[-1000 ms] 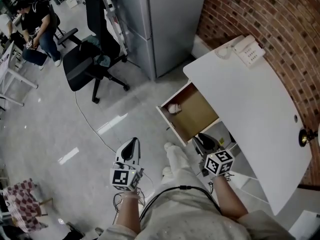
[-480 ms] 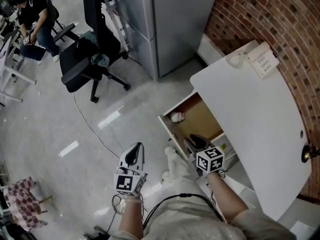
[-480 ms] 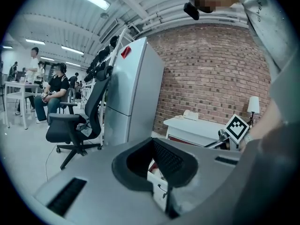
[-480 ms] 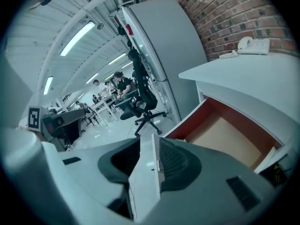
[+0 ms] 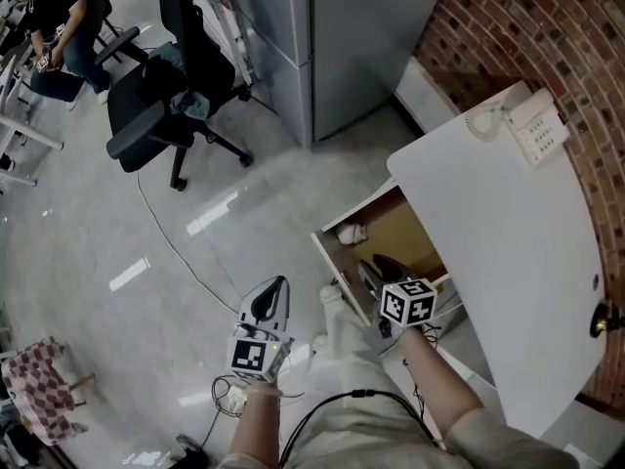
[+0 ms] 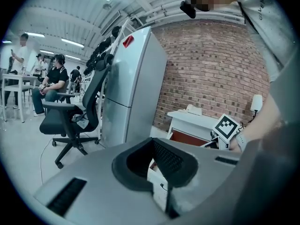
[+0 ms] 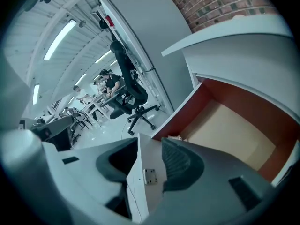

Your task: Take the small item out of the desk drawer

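Observation:
The desk drawer stands pulled out from the white desk. A small pale item lies in its far left corner and peeks past the drawer front in the right gripper view. My right gripper sits over the white drawer front, which passes between its jaws; the jaws are opening, with a gap on the left side. My left gripper hangs over the floor left of the drawer, shut and holding nothing.
A grey cabinet stands behind the drawer, against a brick wall. A black office chair and a floor cable lie to the left. A white phone rests on the desk's far end. People sit at the far left.
My right gripper has moved left from the drawer's near corner onto the drawer front. The left gripper has barely shifted. The head view has swung slightly.

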Tool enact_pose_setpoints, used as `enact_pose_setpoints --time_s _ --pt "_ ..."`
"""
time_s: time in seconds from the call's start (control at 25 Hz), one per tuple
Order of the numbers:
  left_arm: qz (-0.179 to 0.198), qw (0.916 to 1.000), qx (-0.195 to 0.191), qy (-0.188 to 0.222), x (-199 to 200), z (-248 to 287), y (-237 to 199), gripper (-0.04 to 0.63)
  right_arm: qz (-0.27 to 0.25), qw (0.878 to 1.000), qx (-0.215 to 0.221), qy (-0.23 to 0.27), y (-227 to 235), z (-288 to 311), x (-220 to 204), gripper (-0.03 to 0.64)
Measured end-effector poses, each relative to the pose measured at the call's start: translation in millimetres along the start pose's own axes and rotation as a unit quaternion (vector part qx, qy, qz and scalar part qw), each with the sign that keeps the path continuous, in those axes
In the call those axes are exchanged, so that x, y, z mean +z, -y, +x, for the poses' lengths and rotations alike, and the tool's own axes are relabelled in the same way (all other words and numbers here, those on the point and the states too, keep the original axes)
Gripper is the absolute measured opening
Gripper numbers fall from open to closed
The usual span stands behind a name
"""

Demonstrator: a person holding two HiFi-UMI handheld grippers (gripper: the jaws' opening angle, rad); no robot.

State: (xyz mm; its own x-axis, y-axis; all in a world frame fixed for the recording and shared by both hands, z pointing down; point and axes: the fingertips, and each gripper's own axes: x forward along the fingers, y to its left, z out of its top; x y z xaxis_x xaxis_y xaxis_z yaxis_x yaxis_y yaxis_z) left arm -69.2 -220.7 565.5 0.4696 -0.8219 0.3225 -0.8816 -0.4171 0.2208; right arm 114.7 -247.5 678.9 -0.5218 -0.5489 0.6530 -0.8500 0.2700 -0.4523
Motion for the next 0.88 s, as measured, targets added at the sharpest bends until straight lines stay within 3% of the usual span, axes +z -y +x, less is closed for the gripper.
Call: enact_pose_setpoints --time_s 0.88 --pt "-0.044 0.9983 0.008 -0.037 -56.0 65.8 -27.0 0.0 0.049 0.995 -0.044 -0.074 63.3 110.1 -29.6 0.202"
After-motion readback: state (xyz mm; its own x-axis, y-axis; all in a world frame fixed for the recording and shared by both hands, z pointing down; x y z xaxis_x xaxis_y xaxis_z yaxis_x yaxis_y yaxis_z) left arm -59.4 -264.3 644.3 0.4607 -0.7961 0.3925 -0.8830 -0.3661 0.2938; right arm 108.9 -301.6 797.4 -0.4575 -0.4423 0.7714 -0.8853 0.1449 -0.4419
